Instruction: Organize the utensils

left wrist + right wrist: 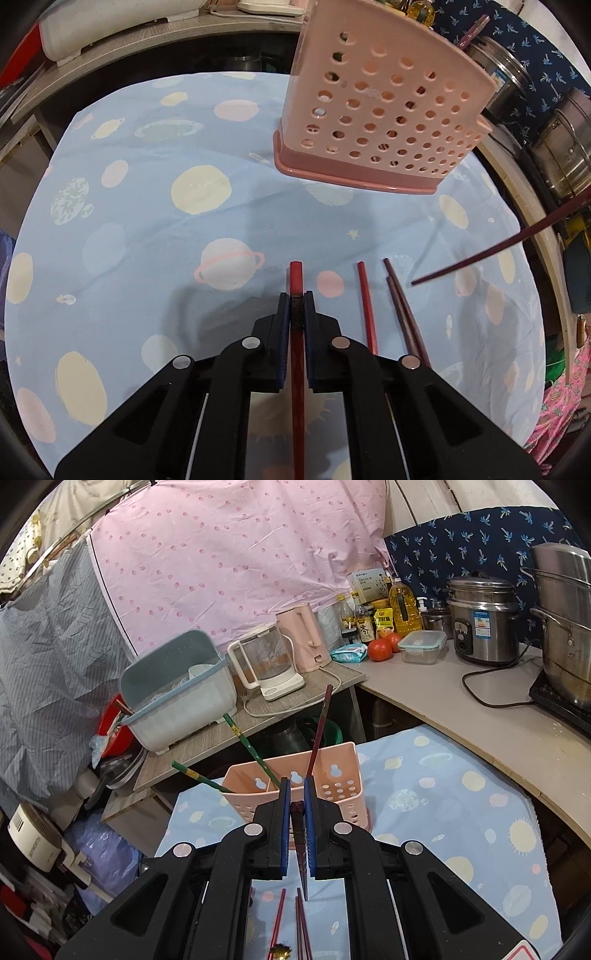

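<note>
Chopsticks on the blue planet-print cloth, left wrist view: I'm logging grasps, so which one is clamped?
The bright red chopstick farthest left, pinched by the left hand-held gripper; the thinner red one and the dark brown pair lie free.

On the cloth-covered counter (pixel 122 236) the utensil basket (pixel 384 110) stands at the far right. Nearer, one chopstick (pixel 295 280) lies between the left tool's (pixel 296 308) pads, three more chopsticks (pixel 369 314) lying just right of it. Two chopsticks (pixel 251 746) lean in the basket's left compartment.
</note>
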`<state>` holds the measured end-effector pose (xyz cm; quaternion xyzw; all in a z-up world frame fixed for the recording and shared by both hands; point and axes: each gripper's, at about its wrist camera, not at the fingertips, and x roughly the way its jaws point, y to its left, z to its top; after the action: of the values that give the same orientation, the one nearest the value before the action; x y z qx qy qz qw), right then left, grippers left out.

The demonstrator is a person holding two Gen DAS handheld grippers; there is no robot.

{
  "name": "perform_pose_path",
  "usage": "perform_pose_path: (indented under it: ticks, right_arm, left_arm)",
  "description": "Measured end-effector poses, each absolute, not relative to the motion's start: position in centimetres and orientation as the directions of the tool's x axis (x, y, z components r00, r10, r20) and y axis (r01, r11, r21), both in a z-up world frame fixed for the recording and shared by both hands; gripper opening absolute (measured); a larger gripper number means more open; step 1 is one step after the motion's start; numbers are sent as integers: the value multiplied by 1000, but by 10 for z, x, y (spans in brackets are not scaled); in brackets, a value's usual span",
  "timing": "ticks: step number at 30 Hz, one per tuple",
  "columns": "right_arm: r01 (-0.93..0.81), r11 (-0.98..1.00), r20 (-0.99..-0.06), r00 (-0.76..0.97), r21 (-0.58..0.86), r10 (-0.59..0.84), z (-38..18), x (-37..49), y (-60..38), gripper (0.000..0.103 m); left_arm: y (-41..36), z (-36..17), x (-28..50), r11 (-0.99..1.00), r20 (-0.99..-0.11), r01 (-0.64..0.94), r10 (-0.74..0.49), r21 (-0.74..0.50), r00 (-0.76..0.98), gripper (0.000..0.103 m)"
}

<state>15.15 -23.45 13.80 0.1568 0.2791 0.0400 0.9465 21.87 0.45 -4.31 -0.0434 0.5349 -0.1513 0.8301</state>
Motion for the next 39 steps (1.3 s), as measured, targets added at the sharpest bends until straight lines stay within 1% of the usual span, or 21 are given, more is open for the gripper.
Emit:
perform_pose_path:
  ticks: [6, 13, 15, 22, 25, 30, 34, 36, 39]
  right_arm:
    - [6, 947, -506, 846, 322, 167, 146, 136, -234, 8]
    - [-14, 947, -474, 863, 320, 173, 168, 122, -237, 8]
    - [-23, 948, -468, 866, 318, 178, 176, 124, -238, 8]
    - [-54, 946, -432, 880, 320, 196, 205, 146, -243, 8]
    - [-63, 948, -392, 900, 313, 190, 227, 163, -245, 8]
    - [-72, 948, -337, 924, 310, 181, 257, 196, -243, 8]
    - [-70, 945, -310, 935, 319, 174, 268, 222, -241, 8]
    - [-62, 947, -314, 935, 316, 166, 265, 235, -239, 8]
    - [-49, 948, -346, 924, 316, 163, 248, 249, -235, 8]
  left_arm:
    - [7, 10, 196, 934, -825, 225, -352, -278, 443, 7]
    - [7, 110, 178, 911, -702, 290, -411, -293, 582, 7]
    - [5, 140, 179, 910, -662, 311, -414, -275, 625, 7]
    - [-13, 217, 198, 914, -539, 341, -404, -217, 739, 7]
    - [-18, 242, 211, 922, -488, 337, -387, -192, 782, 7]
    - [-23, 269, 236, 940, -434, 300, -342, -164, 833, 7]
    - [-21, 282, 256, 946, -402, 280, -322, -160, 857, 7]
    - [-21, 280, 265, 950, -399, 272, -312, -154, 863, 7]
    - [-21, 267, 276, 953, -420, 263, -304, -153, 855, 7]
